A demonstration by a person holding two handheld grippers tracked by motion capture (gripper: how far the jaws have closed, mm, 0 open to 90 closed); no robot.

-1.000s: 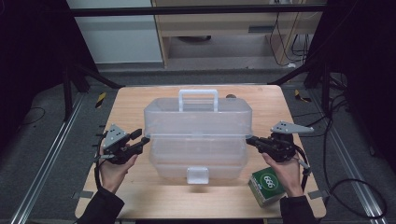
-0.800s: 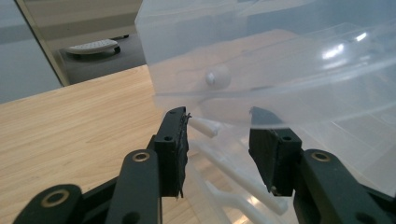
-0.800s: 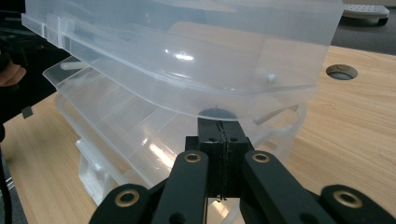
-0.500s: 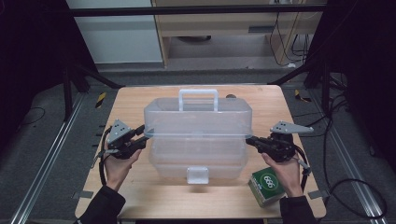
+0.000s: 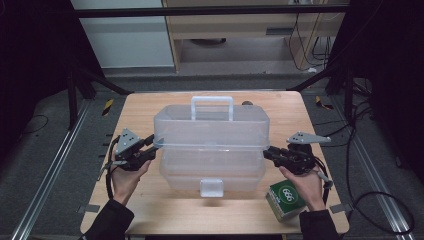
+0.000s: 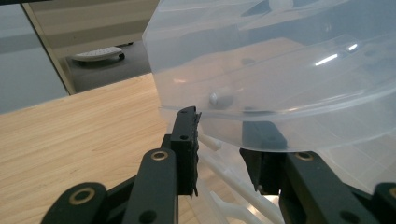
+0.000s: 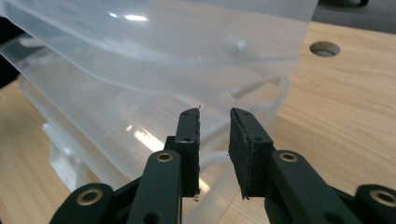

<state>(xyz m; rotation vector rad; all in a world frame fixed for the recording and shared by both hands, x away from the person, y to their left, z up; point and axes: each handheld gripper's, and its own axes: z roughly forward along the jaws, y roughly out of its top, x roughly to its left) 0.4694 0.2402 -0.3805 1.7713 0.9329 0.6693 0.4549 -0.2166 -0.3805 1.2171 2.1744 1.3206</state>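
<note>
A clear plastic toolbox (image 5: 212, 132) with a white handle (image 5: 212, 102) and a front latch (image 5: 212, 187) stands mid-table. My left gripper (image 5: 152, 145) is at the left end of its lid. In the left gripper view this gripper (image 6: 219, 135) is open, with the lid's curved rim (image 6: 280, 70) running over one jaw while the other stays outside. At the box's right end my right gripper (image 5: 266, 152) is open. In the right gripper view it (image 7: 215, 116) has nothing between its jaws and points at the gap under the lid (image 7: 140, 46).
A green box (image 5: 286, 199) sits by the right hand near the front edge of the wooden table (image 5: 150, 107). A round hole (image 7: 324, 47) is cut in the tabletop behind the toolbox. Dark floor, rails and cables surround the table.
My left gripper has moved right and slightly away, up to the left end of the lid. The right gripper has stayed in place.
</note>
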